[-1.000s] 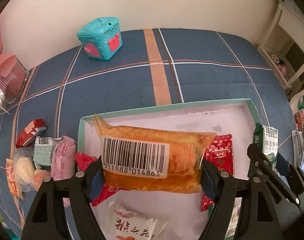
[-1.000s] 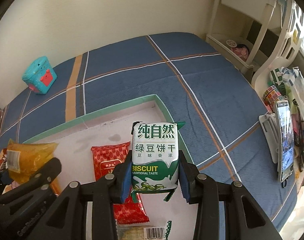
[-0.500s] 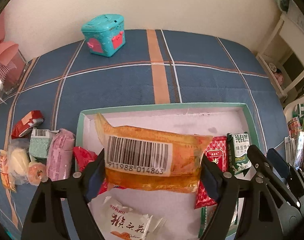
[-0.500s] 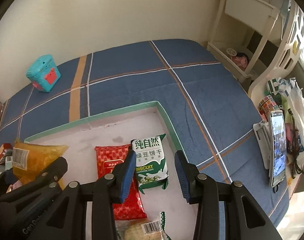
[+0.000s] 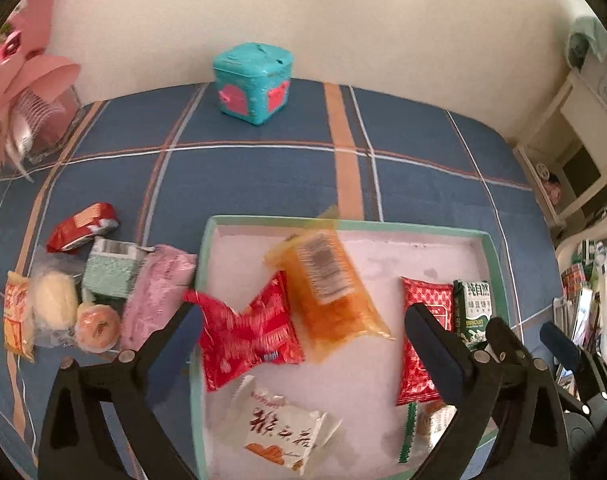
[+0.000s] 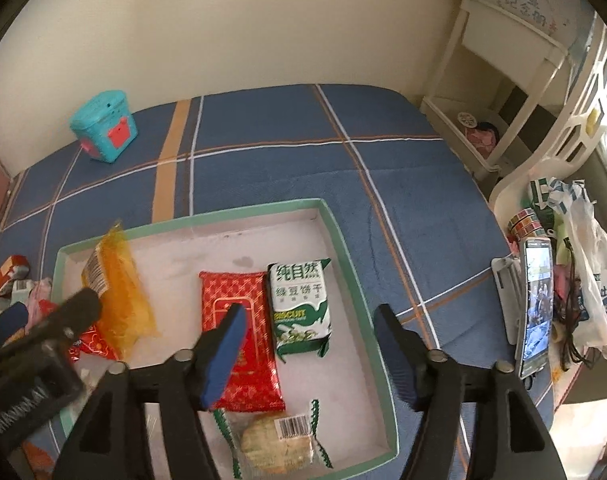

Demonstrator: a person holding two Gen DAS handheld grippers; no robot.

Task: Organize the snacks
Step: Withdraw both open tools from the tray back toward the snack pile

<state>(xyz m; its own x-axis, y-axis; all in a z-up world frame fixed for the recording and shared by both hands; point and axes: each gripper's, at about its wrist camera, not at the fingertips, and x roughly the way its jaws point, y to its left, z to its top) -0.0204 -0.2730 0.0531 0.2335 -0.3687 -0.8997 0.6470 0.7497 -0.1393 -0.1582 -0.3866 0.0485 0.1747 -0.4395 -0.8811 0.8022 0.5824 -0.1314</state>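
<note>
A green-rimmed tray (image 5: 493,258) (image 6: 335,232) lies on the blue plaid cloth. The orange packet (image 5: 327,288) (image 6: 115,292) lies tilted in it, blurred, partly over a red packet (image 5: 247,332). The green-and-white biscuit pack (image 6: 299,304) (image 5: 472,312) lies flat by the tray's right wall, beside a long red packet (image 6: 239,336) (image 5: 423,340). My left gripper (image 5: 303,344) is open and empty above the tray. My right gripper (image 6: 309,356) is open and empty above the biscuit pack.
Several loose snacks (image 5: 99,296) lie left of the tray. A teal toy box (image 5: 253,84) stands at the back. A white packet (image 5: 281,428) and a round-cake packet (image 6: 275,444) lie at the tray's front. A phone (image 6: 537,308) and bags sit at the right.
The left gripper opened and let go of the orange packet, which dropped into the tray. The right gripper opened wider and drew back from the biscuit pack.
</note>
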